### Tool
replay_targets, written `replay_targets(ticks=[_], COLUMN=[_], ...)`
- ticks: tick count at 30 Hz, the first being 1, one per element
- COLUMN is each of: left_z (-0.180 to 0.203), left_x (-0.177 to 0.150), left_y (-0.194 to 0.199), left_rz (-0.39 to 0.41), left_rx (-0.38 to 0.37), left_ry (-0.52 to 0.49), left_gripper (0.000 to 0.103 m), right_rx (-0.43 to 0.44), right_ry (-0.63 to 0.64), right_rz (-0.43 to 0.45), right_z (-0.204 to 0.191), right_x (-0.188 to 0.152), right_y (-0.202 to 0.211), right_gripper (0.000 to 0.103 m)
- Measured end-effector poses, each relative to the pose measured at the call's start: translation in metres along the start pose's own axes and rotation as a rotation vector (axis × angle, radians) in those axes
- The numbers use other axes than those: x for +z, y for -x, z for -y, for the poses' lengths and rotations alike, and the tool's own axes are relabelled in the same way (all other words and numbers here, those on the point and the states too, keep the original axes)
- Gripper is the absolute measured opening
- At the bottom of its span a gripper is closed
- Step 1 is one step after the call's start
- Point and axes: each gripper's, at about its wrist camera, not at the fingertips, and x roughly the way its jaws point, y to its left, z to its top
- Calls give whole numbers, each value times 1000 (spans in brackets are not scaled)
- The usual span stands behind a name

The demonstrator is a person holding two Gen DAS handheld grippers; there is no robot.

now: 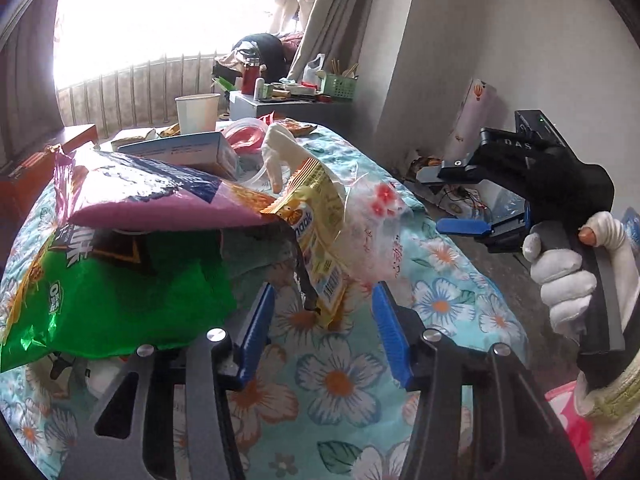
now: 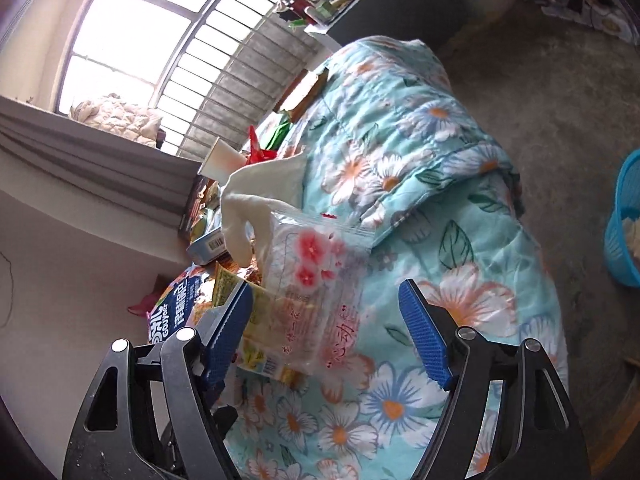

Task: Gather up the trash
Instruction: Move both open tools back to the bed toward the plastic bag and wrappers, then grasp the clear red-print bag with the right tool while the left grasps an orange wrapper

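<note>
Crinkly plastic is what matters here: the clear cellophane wrapper printed with red flowers (image 2: pixel 316 280) lies mid-frame on the turquoise floral quilt (image 2: pixel 460 184), leaning on a yellow snack packet (image 1: pixel 320 216). It looks feather-light, limp and slippery, so I'd pinch its loose lower edge. The right gripper (image 2: pixel 324 328) straddles it, fingers spread; the left gripper (image 1: pixel 322 332) gapes too, empty. Only the right view shows the blue mesh basket (image 2: pixel 624 216) at right; only the left shows the green foil bag (image 1: pixel 120 300).
</note>
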Motion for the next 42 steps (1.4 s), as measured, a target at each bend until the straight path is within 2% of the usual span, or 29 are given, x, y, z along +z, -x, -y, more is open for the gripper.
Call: replay_targets(ticks=[4, 9, 13, 16, 17, 18, 21, 22, 25, 30, 42], left_z=[9, 13, 13, 13, 11, 10, 7, 7, 9, 19, 30], left_x=[-1, 3, 7, 11, 12, 13, 15, 14, 14, 11, 4], left_y=[-16, -39, -52, -59, -61, -62, -64, -62, -58, -43, 14], left_rz=[-5, -37, -61, -69, -70, -72, -70, -66, -52, -28, 62], left_rx=[52, 93, 125, 133, 136, 141, 149, 150, 129, 92, 21], left_ry=[-8, -23, -3, 15, 23, 29, 46, 47, 43, 34, 0], left_gripper=[50, 50, 49, 45, 41, 32, 17, 14, 6, 1, 1], right_rx=[55, 123, 172, 193, 197, 199, 202, 206, 222, 238, 266], right_ry=[-103, -146, -162, -163, -163, -163, -175, -183, -202, -218, -243], right_rz=[-54, -50, -56, -68, -70, -72, -72, -71, -63, -26, 107], right_z=[23, 39, 45, 48, 50, 51, 57, 61, 69, 79, 90], right_x=[4, 5, 2, 2, 1, 2, 1, 0, -2, -11, -43], right_y=[-24, -27, -25, -24, -23, -24, -24, -23, -14, 10, 92], right_gripper=[66, 60, 50, 41, 39, 33, 18, 13, 7, 2, 0])
